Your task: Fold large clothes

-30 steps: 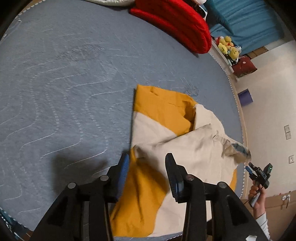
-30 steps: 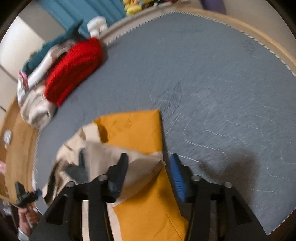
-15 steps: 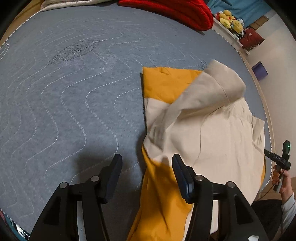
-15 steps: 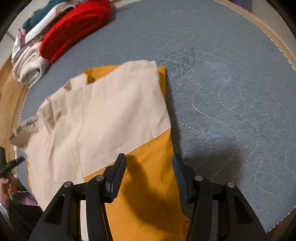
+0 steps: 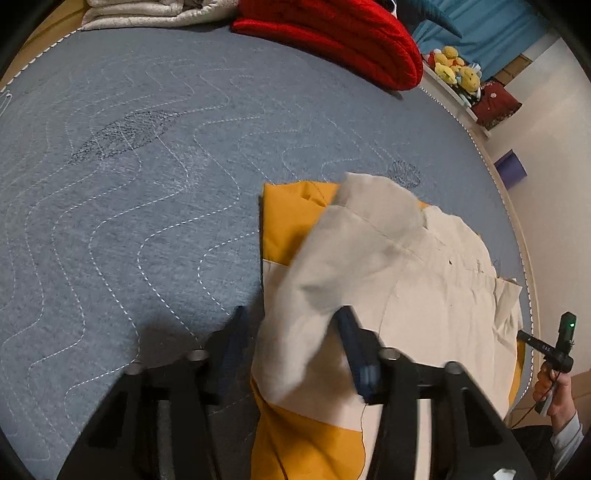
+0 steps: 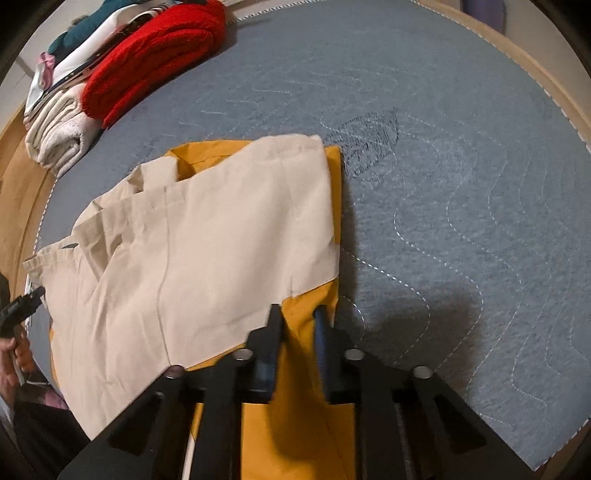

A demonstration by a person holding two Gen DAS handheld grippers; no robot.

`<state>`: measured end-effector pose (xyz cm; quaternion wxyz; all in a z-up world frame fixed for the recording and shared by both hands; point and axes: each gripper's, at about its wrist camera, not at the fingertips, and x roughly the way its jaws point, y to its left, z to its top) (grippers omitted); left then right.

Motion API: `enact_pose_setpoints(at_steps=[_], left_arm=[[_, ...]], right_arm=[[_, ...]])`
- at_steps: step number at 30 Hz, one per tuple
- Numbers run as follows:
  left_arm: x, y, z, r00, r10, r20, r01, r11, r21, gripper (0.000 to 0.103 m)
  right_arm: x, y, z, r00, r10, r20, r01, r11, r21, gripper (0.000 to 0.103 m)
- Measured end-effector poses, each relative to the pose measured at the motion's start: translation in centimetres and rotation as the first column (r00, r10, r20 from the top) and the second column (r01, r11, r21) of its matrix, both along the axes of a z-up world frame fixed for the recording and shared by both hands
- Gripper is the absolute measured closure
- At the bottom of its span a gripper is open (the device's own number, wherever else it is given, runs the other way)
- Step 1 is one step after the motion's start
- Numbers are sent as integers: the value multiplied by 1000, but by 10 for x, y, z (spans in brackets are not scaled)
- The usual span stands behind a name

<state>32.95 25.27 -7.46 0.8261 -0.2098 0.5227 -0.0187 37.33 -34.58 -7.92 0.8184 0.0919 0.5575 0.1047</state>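
A cream and mustard-yellow garment (image 5: 406,280) lies partly folded on the grey quilted mat (image 5: 129,206), cream half laid over the yellow. My left gripper (image 5: 291,325) is open, and a raised cream fold hangs between its fingers. In the right wrist view the garment (image 6: 207,236) lies flatter. My right gripper (image 6: 298,314) has its fingers close together over the yellow edge; whether it pinches the cloth is unclear.
A red folded blanket (image 5: 332,33) and cream towels (image 6: 59,129) sit at the mat's far edge. Plush toys (image 5: 454,72) are on a shelf beyond. The other hand-held gripper (image 5: 554,347) shows at the right edge. The mat's rim (image 6: 535,77) curves around.
The cream half was lifted from a crumpled heap and spread over the yellow part. My right gripper's fingers have narrowed over the yellow edge. My left gripper moved closer to the cream fold.
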Motion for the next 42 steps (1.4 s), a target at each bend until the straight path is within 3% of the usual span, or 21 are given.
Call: enact_pose_setpoints(at_steps=[1, 2, 8, 13, 17, 23, 28, 34, 37, 42], left_arm=[[1, 0, 0, 1000, -3, -1, 3, 1000, 7, 86], [0, 0, 1, 1000, -7, 3, 7, 1000, 18, 94], [-9, -4, 24, 995, 3, 102, -12, 996, 91, 101], [-17, 0, 53, 968, 68, 243, -94, 991, 97, 101], [-3, -3, 50, 963, 95, 252, -132, 982, 134, 102], [30, 3, 20, 974, 143, 178, -175, 969, 174, 102], [54, 9, -13, 984, 148, 100, -166, 966, 197, 102], [76, 10, -47, 985, 169, 20, -168, 954, 247, 102], [78, 19, -52, 977, 212, 7, -205, 939, 277, 103], [73, 26, -32, 979, 201, 22, -200, 947, 249, 103]], right_arm=[[-1, 1, 3, 1000, 6, 10, -6, 1000, -2, 94], [-2, 2, 6, 1000, 11, 23, -11, 1000, -7, 95], [-13, -4, 36, 992, -11, 130, 8, 1000, 27, 100], [-23, -13, 80, 945, -106, 310, 80, 992, 96, 101], [-16, -2, 92, 916, -125, 381, 109, 992, 63, 101], [24, 9, 67, 938, -156, 309, 163, 987, 1, 101], [60, 20, 24, 970, -139, 198, 163, 980, -111, 101], [81, 32, -13, 984, -138, 114, 158, 968, -193, 101], [87, 36, -24, 987, -132, 92, 150, 961, -231, 101], [90, 41, -29, 989, -117, 87, 136, 955, -264, 97]])
